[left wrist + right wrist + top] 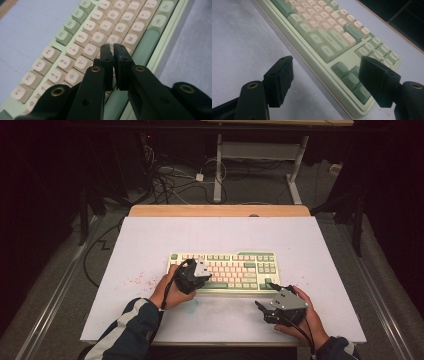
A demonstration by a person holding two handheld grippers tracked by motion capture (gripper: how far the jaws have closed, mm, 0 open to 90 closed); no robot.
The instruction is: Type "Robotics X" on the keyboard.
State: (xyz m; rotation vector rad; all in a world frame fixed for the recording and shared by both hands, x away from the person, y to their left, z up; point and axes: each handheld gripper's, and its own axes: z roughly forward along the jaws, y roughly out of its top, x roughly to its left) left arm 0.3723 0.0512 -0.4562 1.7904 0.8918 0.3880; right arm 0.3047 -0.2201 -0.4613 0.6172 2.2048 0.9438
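A pale green keyboard [225,270] with cream and green keys lies across the middle of the white board. My left gripper [200,276] hangs over the keyboard's left half. In the left gripper view its jaws [113,47] stand all but together, with a thin slit and nothing between them, tips just above the letter keys [82,37] near the H. My right gripper [260,311] rests on the board in front of the keyboard's right end. In the right gripper view it is open [327,61], jaws wide apart around the arrow keys [348,75] at the near corner, touching nothing.
The white board [150,240] covers a wooden table whose back edge [220,210] shows. Red specks [137,281] mark the board left of the keyboard. Cables [165,180] and a desk frame [255,155] lie on the floor beyond.
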